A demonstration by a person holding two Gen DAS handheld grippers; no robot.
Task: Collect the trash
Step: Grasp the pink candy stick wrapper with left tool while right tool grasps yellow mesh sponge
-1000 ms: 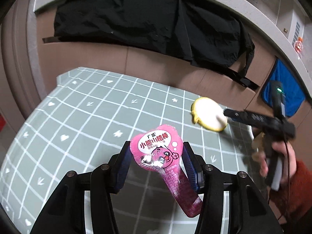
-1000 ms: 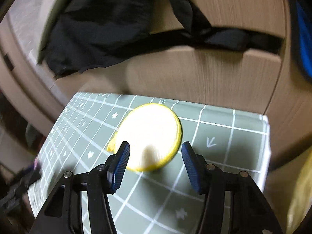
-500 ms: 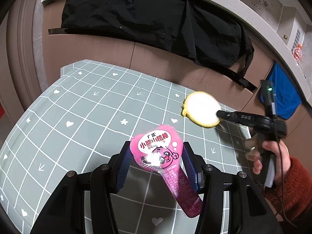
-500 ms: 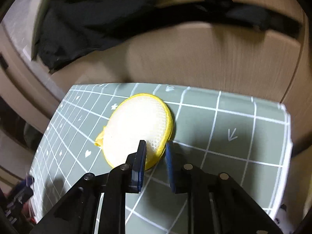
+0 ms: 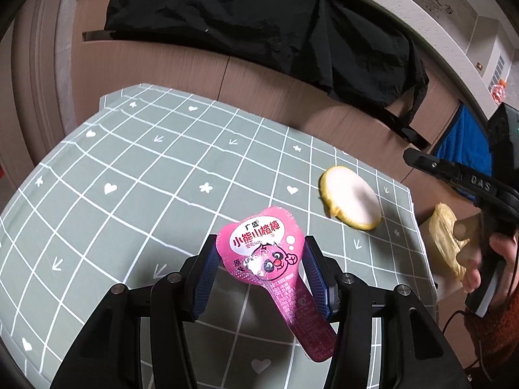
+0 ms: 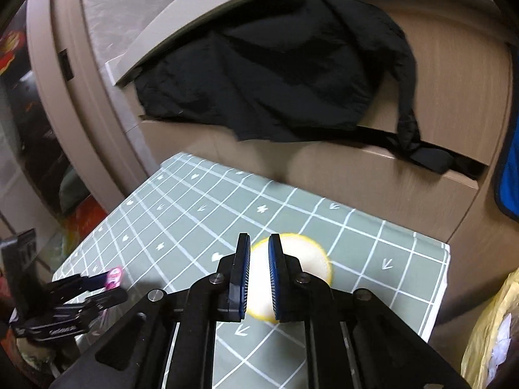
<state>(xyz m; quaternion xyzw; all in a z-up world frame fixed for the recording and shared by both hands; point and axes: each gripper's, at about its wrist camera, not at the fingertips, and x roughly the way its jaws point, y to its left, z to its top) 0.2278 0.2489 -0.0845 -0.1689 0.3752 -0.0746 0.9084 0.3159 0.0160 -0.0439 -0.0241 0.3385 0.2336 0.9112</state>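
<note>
A pink snack wrapper (image 5: 262,253) with a cartoon face stands between the blue pads of my left gripper (image 5: 259,243), which is shut on it above the table. A round white disc with a yellow rim (image 5: 352,202) lies flat on the green checked tablecloth (image 5: 162,178) near its right edge. My right gripper (image 6: 259,243) hovers above and short of the disc (image 6: 311,259), jaws shut with nothing between them. From the left wrist view the right gripper (image 5: 412,157) hangs to the right of the disc, apart from it. The right wrist view catches the left gripper (image 6: 107,288) and its wrapper (image 6: 115,275).
A yellow plastic bag (image 5: 444,243) hangs just off the table's right edge, also the yellow plastic bag (image 6: 489,334) at lower right. A black garment (image 5: 259,32) drapes over the wooden cabinet behind. A blue cloth (image 5: 464,139) hangs at far right.
The right jaws closed at the disc's near edge, then the gripper rose and drew back without it. The disc stays on the cloth. The left gripper still holds the wrapper.
</note>
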